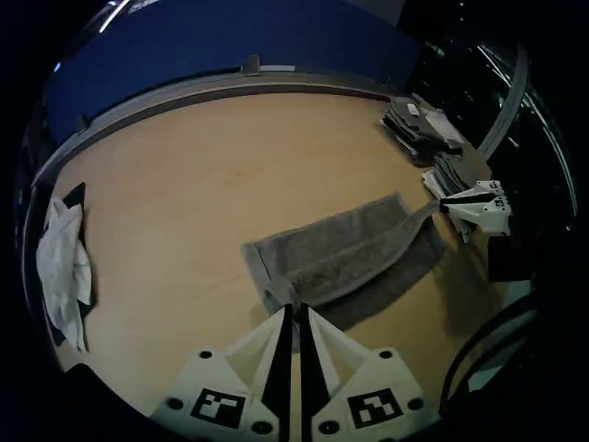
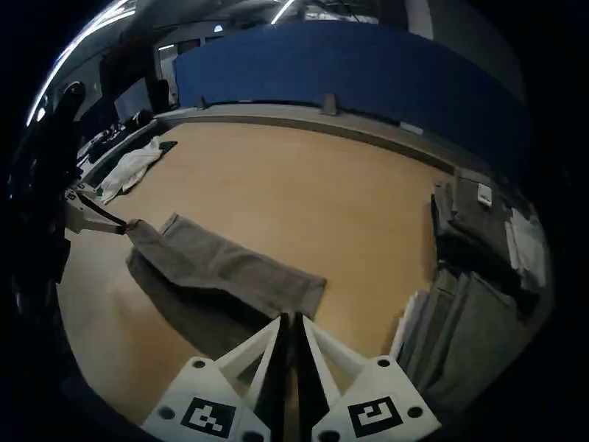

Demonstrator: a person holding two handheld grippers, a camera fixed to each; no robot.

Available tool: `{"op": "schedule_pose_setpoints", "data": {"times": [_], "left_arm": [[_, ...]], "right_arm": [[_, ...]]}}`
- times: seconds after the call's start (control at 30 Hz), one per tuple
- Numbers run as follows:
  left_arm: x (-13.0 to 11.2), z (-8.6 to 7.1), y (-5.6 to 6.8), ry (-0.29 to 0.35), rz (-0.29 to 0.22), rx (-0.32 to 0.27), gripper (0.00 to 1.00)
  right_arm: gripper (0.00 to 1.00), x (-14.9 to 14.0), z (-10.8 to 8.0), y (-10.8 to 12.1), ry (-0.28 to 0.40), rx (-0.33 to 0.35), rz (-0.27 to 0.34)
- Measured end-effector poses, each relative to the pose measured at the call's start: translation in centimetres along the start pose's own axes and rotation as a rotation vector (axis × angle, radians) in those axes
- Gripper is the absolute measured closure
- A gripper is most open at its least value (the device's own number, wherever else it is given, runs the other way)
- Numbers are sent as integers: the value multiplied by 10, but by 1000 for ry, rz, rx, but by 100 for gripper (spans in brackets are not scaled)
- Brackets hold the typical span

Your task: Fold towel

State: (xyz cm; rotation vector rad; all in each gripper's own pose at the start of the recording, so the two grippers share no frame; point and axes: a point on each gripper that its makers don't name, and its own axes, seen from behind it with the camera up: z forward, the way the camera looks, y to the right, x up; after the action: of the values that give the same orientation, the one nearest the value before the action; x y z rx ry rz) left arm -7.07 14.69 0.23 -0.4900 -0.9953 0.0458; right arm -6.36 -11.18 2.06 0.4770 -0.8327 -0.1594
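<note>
The left hand-held gripper (image 1: 294, 315) has its fingers drawn narrow, pinching one short end of the grey towel (image 1: 346, 250). The right hand-held gripper (image 2: 292, 322) is likewise nearly closed on the opposite end. The towel, doubled lengthwise, stretches between the two hand-held grippers and sags slightly above the wooden counter (image 1: 206, 184), casting a dark shadow under it. In the right gripper view, a stack of folded grey towels (image 2: 471, 221) sits just right of that hand-held gripper. A crumpled white cloth (image 1: 65, 272) lies far left of the left hand-held gripper, near the counter edge. A blue partition (image 1: 221, 37) runs beyond the counter, ahead of both.
</note>
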Motion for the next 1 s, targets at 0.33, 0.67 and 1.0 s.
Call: {"op": "schedule_pose_setpoints", "data": {"times": [0.33, 0.67, 1.0], "left_arm": [[0, 17, -13, -11, -14, 8, 94], [1, 30, -23, -12, -8, 32, 87], [4, 32, -34, -4, -16, 68, 52]], "right_arm": [[94, -3, 16, 4, -28, -9, 20], [89, -9, 26, 8, -58, -26, 14], [41, -12, 30, 13, -67, -55, 2]]}}
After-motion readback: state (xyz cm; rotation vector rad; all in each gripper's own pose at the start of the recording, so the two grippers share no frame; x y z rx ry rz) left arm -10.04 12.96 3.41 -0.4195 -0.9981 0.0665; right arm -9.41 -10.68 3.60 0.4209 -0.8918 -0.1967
